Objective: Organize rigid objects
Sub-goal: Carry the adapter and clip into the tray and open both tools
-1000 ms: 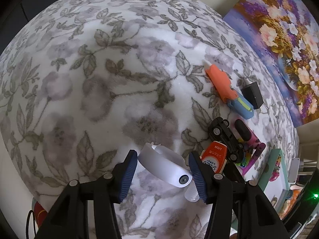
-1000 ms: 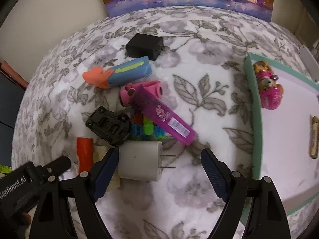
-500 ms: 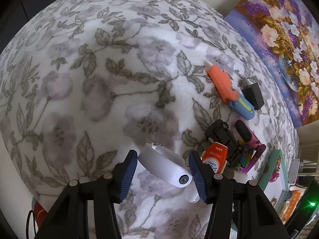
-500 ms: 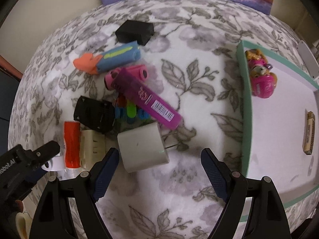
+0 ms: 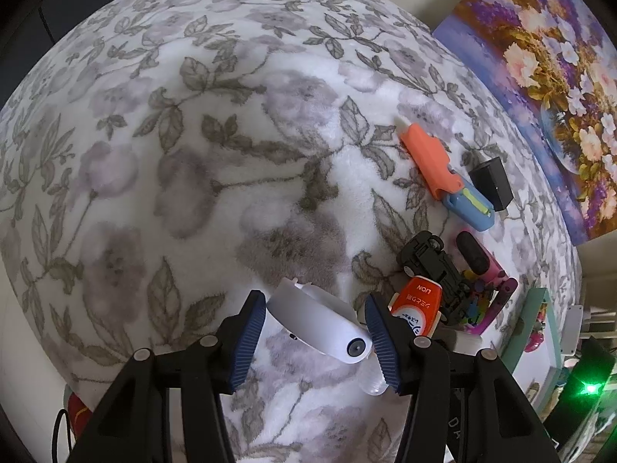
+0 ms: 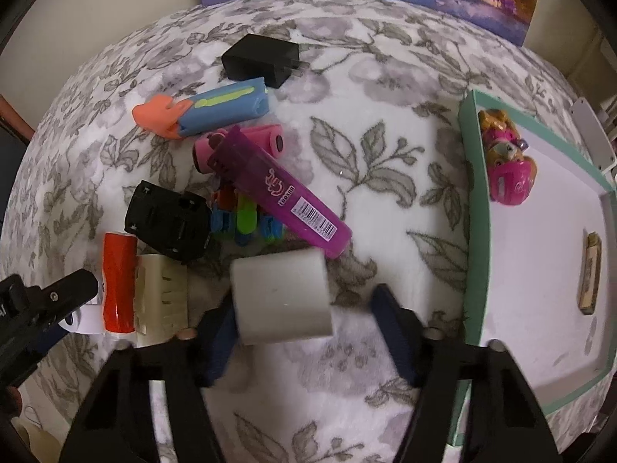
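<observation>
left hand-held gripper (image 5: 314, 332) clamped on white curved plastic piece (image 5: 318, 324), low over floral blanket (image 5: 193, 154); broad bare blanket ahead and to the left. right hand-held gripper (image 6: 304, 332) spread apart, white charger block (image 6: 281, 297) between fingers, against the left one, gap on the right. clutter just beyond: purple highlighter (image 6: 277, 193), black toy car (image 6: 167, 220), orange tube (image 6: 117, 281). teal-rimmed tray (image 6: 472, 208) edge close on the right, mostly bare inside.

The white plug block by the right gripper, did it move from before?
Cannot tell: the white charger block has closed in between the right gripper fingers, but beside the purple tube it sits much as before, so mostly the gripper advanced.
</observation>
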### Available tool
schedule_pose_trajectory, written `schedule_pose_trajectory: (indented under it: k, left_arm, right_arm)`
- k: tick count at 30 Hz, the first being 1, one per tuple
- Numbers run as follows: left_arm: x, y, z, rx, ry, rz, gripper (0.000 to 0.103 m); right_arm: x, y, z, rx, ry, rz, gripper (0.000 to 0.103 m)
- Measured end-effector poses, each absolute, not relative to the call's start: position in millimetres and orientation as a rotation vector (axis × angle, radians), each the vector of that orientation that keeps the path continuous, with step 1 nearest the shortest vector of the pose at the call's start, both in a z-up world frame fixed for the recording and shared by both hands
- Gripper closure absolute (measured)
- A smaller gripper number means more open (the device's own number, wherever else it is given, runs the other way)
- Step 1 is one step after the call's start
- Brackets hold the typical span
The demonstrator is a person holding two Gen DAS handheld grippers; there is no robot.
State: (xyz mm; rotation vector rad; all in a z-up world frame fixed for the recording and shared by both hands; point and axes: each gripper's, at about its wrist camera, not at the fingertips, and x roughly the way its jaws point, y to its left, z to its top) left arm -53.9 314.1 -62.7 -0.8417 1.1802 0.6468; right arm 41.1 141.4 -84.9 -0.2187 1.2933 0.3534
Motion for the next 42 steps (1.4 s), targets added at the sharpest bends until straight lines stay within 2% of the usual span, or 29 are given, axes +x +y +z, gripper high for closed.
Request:
schedule_pose_trajectory:
  k: [13,23,34,42]
  left_arm:
    - [-51.5,315.6,-57.2,-0.829,1.157,0.643,0.047]
    - [-58.1,307.3,-13.4,-0.774,1.016,0.644,0.048]
    - [-17.4,233.8,20.1,-0.611,0.987,0.479,0.048]
    - [13.6,161.4,18.6,-0.467,1.031,0.309,0.048]
  right_arm:
    - [48.2,124.2,-79.2,-0.149,1.330,0.344,0.044]
    - [54.2,86.5,-41.5,-0.067,1.289,0.314,0.044]
    - [72.5,14.9,-26.1,0.051,1.276,0.112,0.044]
    - [90.6,-58.1,-36.0,0.128,1.316,-0.083,0.044]
